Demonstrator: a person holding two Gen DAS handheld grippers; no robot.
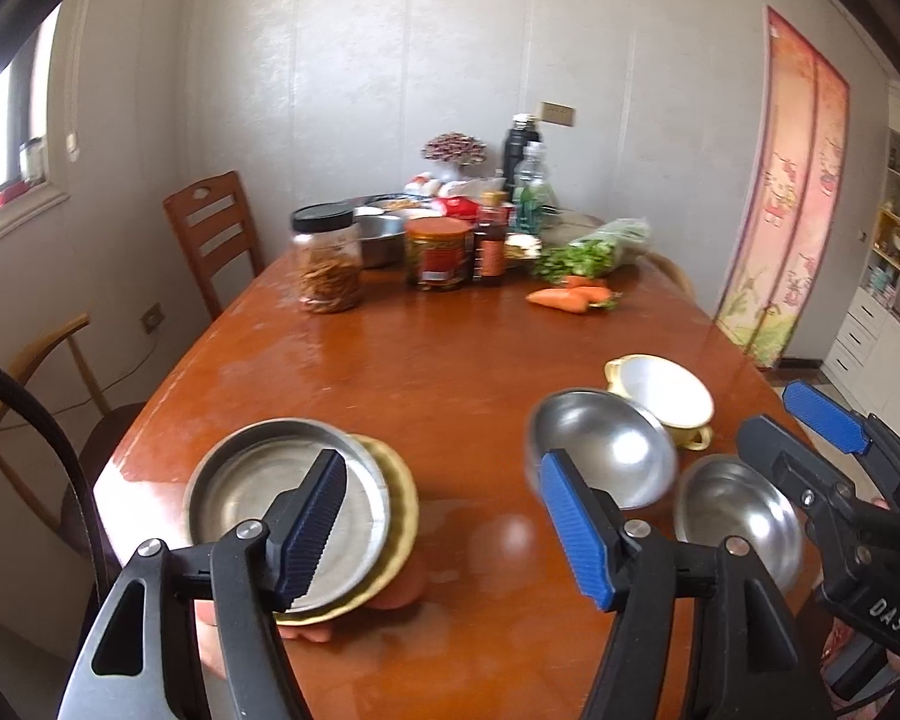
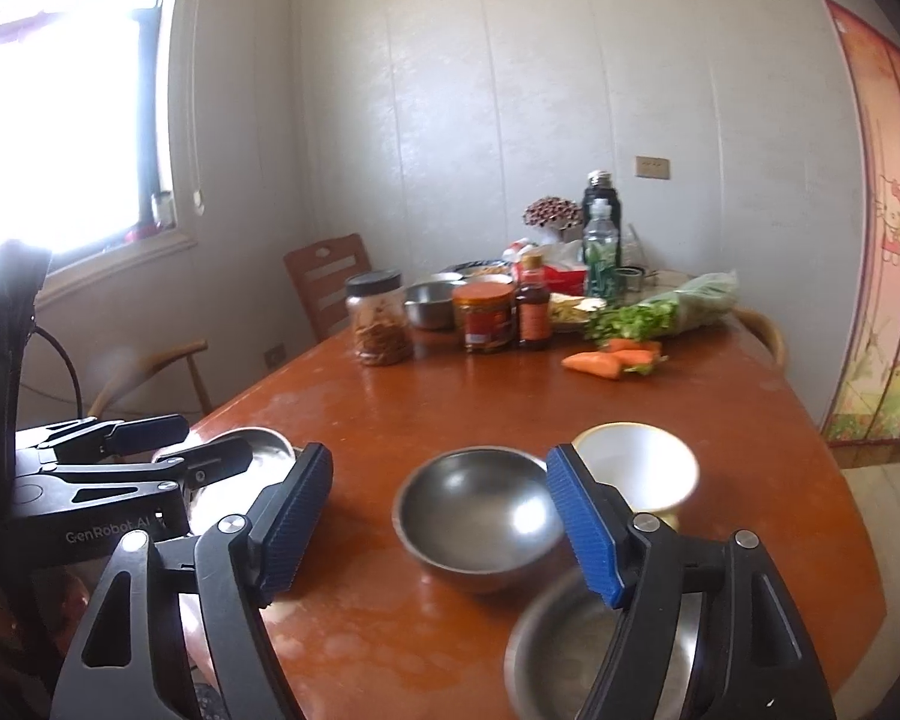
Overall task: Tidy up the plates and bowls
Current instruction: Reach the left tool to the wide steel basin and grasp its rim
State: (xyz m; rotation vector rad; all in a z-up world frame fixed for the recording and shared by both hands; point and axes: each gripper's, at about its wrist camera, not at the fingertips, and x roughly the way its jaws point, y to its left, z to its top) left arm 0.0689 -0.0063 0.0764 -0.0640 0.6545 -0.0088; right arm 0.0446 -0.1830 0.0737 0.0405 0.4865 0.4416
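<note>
On the brown table (image 1: pixel 390 372), a steel plate (image 1: pixel 270 492) lies on a yellow plate (image 1: pixel 403 510) at the near left edge. To the right sit two steel bowls, one (image 1: pixel 606 450) ahead and one (image 1: pixel 744 516) nearer, beside a white bowl with a yellow rim (image 1: pixel 666 396). My left gripper (image 1: pixel 441 459) hovers open over the bare wood between plate and bowls. My right gripper (image 2: pixel 439 456) is open above the first steel bowl (image 2: pixel 474 510), with the nearer steel bowl (image 2: pixel 570 648) under its right finger and the white bowl (image 2: pixel 636 468) behind. Neither gripper holds anything.
Jars (image 1: pixel 327 258), a sauce bottle (image 1: pixel 491 246), a steel basin, water bottles, greens (image 1: pixel 594 249) and carrots (image 1: pixel 561 298) crowd the far end. Wooden chairs (image 1: pixel 210 234) stand along the left side. The right gripper (image 1: pixel 804 420) shows at the right in the left wrist view.
</note>
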